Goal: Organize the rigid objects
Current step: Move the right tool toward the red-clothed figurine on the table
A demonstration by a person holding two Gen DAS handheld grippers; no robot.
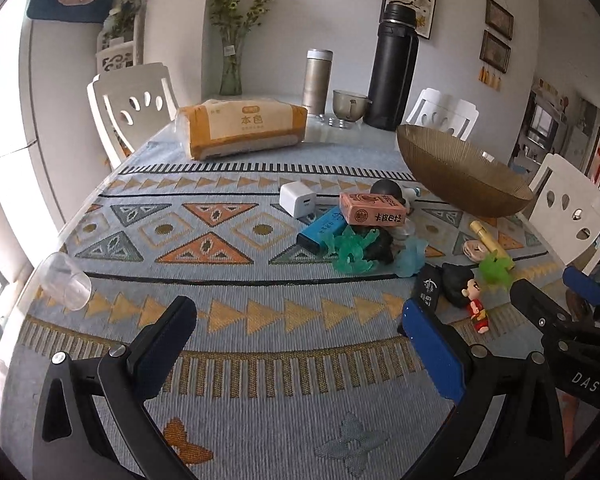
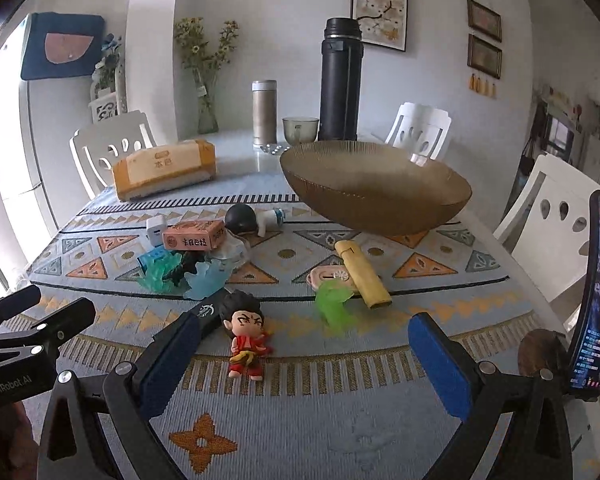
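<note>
1. Nearest the cameras, over the patterned cloth of the table [image 2: 300, 420], the left claw [image 1: 300, 316] and the right claw [image 2: 304, 334] are both hanging released, blue pads wide apart and nothing between them
2. Just ahead of the right claw, a small red-robed figurine [image 2: 246, 338] is standing upright on the cloth, with a flat black bar [image 2: 204, 314] lying just beside it on its left
3. Past the figurine, a green translucent piece [image 2: 334, 306] is touching a yellow tube [image 2: 362, 274] and a round pinkish item [image 2: 332, 276]
4. Toward the left of that group, a heap is sitting mid-cloth: teal and pale-blue translucent pieces [image 2: 180, 276], a dark object among them, an orange printed box [image 1: 374, 208] resting on top, a blue case [image 1: 322, 230] and a white charger cube [image 1: 298, 199] beside it
5. Behind the heap, a black ball-like item [image 2: 241, 217] is lying against a white piece
6. Farther right, a wide amber glass bowl [image 2: 374, 190] is sitting empty near the table's edge
7. Out on the left rim, a clear cup [image 1: 66, 282] is lying tipped
8. At the far end, a tissue pack [image 1: 242, 130], a steel flask [image 1: 318, 78], a glass cup [image 1: 350, 104] and a tall black thermos [image 1: 394, 68] are standing
</note>
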